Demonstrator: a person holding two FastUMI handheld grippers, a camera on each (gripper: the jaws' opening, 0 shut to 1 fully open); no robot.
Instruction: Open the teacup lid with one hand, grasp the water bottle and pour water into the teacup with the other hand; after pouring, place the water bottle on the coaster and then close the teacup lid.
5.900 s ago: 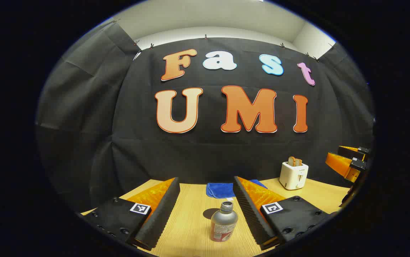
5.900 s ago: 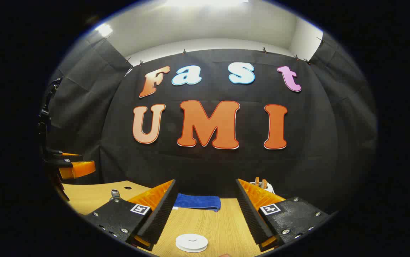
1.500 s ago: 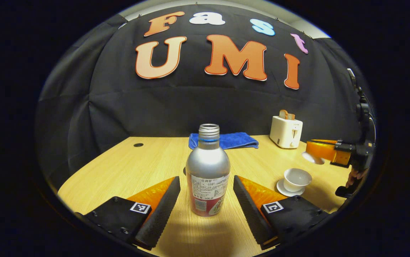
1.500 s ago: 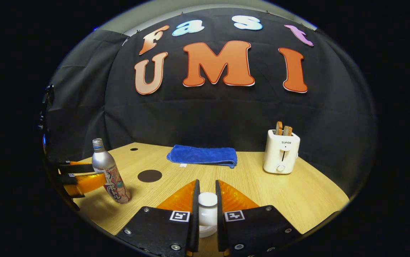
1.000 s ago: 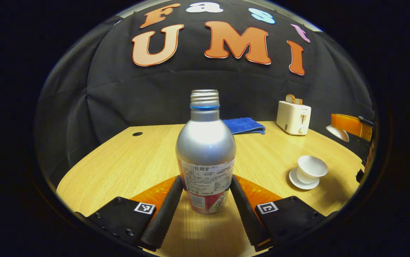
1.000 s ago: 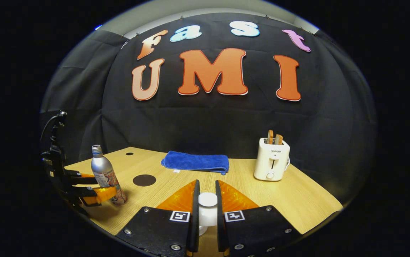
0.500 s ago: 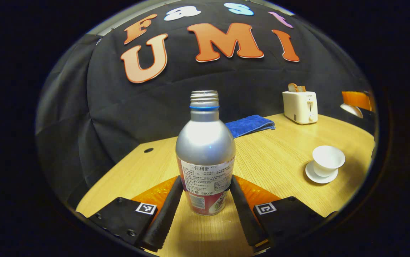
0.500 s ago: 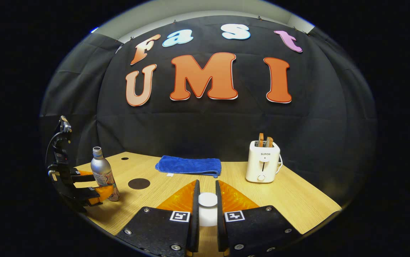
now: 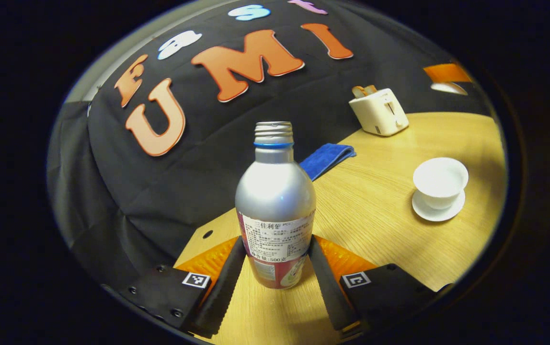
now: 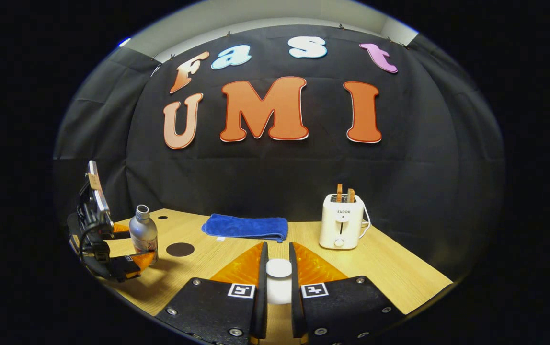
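Left gripper (image 9: 275, 268) stays clamped on the bottle (image 9: 275, 211), now lifted and tilted right toward the open cup (image 9: 440, 179) far right. Right gripper (image 10: 278, 282) keeps pinching the lid (image 10: 279, 280), raised higher.

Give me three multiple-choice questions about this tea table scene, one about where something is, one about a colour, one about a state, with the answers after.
1. Where does the teacup sit?
A. on the blue towel
B. on its white saucer
C. on top of the toaster

2. What colour is the coaster on the table?
A. dark brown
B. white
C. blue

3. What is the state of the water bottle?
A. lying on its side, untouched
B. capped, standing alone
C. uncapped, clamped by the left gripper

Answers: 1 B, the cup rests on a saucer. 2 A, a dark round disc lies beside the bottle. 3 C, the neck is open and both fingers press the bottle's sides.
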